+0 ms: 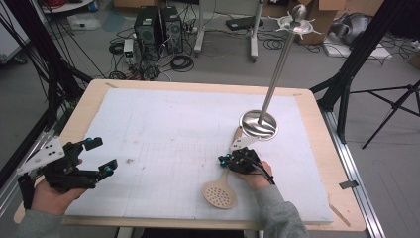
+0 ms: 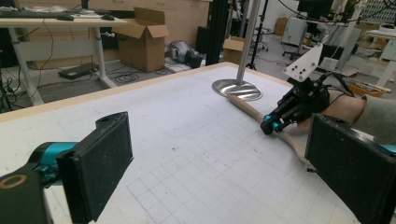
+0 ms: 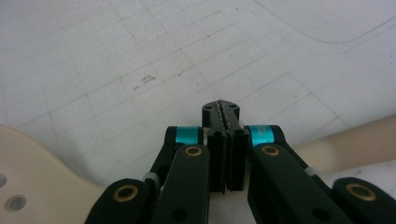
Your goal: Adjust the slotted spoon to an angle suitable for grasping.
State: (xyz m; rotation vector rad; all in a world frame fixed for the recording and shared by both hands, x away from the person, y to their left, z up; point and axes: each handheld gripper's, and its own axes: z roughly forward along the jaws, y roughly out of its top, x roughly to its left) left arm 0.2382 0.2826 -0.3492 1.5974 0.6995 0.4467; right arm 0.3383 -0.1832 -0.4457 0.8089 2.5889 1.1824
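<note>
Just right of the frame's centre, my right gripper (image 1: 227,161) hangs over the slotted spatula (image 1: 220,192)'s handle, jaws pressed together, pinching nothing. At lower left, my left gripper (image 1: 100,156) stands spread, well apart.

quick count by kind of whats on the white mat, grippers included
Slotted spoon, beige: 1
Metal stand with a round base and a tall pole: 1
Grippers: 2, the left gripper with jaws open and the right gripper with jaws shut, sitting over the spoon's handle
Total: 4
</note>
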